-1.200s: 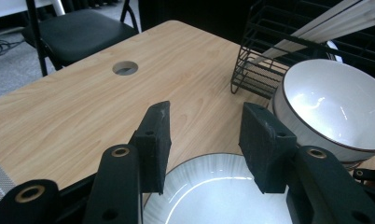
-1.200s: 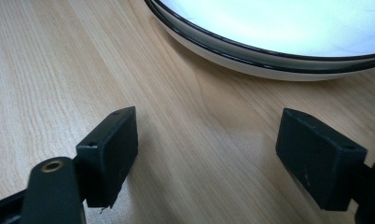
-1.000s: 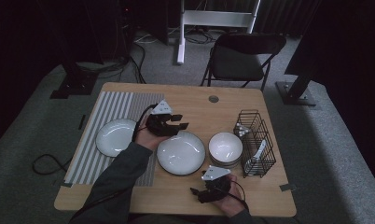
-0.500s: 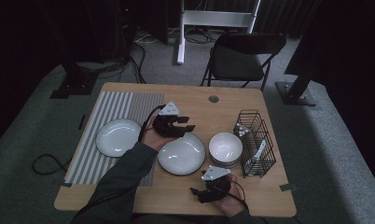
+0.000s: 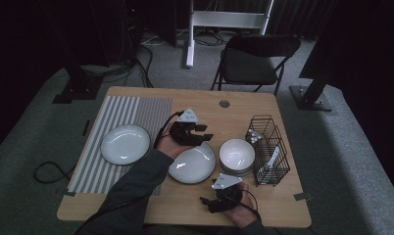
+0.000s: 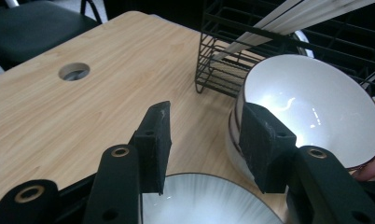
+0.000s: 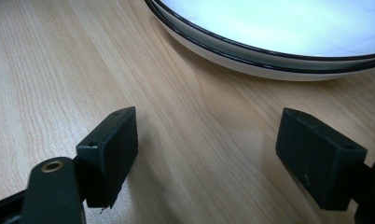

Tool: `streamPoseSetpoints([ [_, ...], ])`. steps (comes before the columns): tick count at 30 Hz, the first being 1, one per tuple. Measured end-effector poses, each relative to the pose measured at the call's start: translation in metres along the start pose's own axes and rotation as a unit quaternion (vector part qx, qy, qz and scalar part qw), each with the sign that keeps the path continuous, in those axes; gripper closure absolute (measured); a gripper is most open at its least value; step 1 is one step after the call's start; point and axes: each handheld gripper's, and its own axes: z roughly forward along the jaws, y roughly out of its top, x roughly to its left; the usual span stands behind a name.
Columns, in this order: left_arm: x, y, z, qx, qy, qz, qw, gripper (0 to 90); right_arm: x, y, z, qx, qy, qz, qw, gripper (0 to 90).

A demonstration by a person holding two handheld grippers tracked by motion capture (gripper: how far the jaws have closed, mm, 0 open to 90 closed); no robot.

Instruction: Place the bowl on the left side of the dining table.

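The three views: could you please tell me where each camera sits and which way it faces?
High view: above the person's side, facing forward and down on the table; forearms, left gripper, right gripper.
Left gripper view: between its open jaws, facing the bowl and rack.
Right gripper view: low, open jaws facing the plate.
Shared: the plate.

Dim lab or studio, carpeted floor (image 5: 33, 161), trailing floor cables (image 5: 136, 73), folding chair (image 5: 254, 61)

Light wood-grain counter (image 5: 234, 117); grey-and-white striped mat (image 5: 121, 110); white plates (image 5: 125, 144) with dark rims; white bowl (image 5: 237, 154), brown-rimmed; black wire rack (image 5: 268, 147); black jaws on both grippers.
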Motion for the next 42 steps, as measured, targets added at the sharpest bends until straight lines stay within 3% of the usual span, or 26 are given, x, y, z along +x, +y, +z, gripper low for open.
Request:
streamPoseSetpoints([
  [22,-0.013,0.008,0.025,0.009,-0.027,0.012,0.9995,55.1,0.0,0.0,0.0,0.0,0.0,-0.001,1.0,20.4],
  [42,-0.02,0.01,0.046,0.025,-0.039,0.005,0.9989,57.5,0.0,0.0,0.0,0.0,0.0,-0.001,1.0,20.5],
])
